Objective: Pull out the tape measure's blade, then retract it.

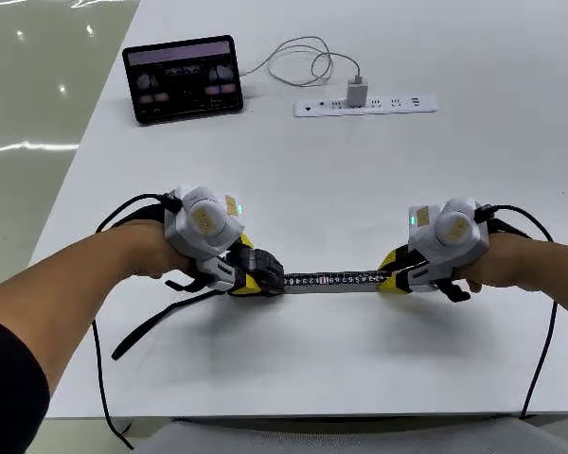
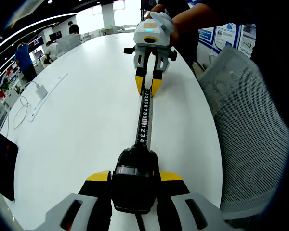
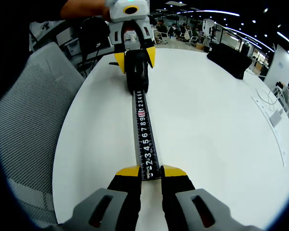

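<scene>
A black tape measure case rests on the white table, with my left gripper shut on it. Its numbered blade stretches flat across the table to my right gripper, which is shut on the blade's free end. In the left gripper view the right gripper faces me at the far end of the blade. In the right gripper view the left gripper holds the case at the far end.
A black tablet stands at the back left of the table. A white power strip with a charger and coiled cable lies behind. A grey mesh chair is by the table's near edge.
</scene>
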### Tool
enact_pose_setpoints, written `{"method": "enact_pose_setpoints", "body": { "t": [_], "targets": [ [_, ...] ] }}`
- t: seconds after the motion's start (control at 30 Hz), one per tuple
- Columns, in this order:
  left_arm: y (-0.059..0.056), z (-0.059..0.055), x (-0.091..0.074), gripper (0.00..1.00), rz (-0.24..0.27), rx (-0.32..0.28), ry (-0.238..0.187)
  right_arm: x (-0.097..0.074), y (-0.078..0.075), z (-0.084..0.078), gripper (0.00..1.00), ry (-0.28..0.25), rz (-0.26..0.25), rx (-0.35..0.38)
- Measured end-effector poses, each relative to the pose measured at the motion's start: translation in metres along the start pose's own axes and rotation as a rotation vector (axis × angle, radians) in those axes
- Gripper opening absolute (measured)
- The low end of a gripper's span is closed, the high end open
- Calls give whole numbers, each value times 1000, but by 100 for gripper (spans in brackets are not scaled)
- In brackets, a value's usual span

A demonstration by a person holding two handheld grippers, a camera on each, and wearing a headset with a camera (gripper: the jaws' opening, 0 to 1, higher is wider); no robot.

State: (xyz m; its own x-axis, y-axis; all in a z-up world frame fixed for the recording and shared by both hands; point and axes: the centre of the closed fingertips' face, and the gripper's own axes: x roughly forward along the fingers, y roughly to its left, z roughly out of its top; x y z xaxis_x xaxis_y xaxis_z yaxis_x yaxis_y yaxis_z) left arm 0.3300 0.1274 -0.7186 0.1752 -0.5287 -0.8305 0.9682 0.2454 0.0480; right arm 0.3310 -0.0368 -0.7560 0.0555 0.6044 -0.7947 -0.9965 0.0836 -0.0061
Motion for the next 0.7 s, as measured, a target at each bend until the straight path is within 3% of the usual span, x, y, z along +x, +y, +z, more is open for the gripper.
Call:
{"method": "enact_pose_setpoints", "body": {
  "t": [0.7],
  "targets": [
    [0, 0, 1, 31, 5, -5, -3, -9, 1, -8, 11, 6, -7, 10]
  ]
}}
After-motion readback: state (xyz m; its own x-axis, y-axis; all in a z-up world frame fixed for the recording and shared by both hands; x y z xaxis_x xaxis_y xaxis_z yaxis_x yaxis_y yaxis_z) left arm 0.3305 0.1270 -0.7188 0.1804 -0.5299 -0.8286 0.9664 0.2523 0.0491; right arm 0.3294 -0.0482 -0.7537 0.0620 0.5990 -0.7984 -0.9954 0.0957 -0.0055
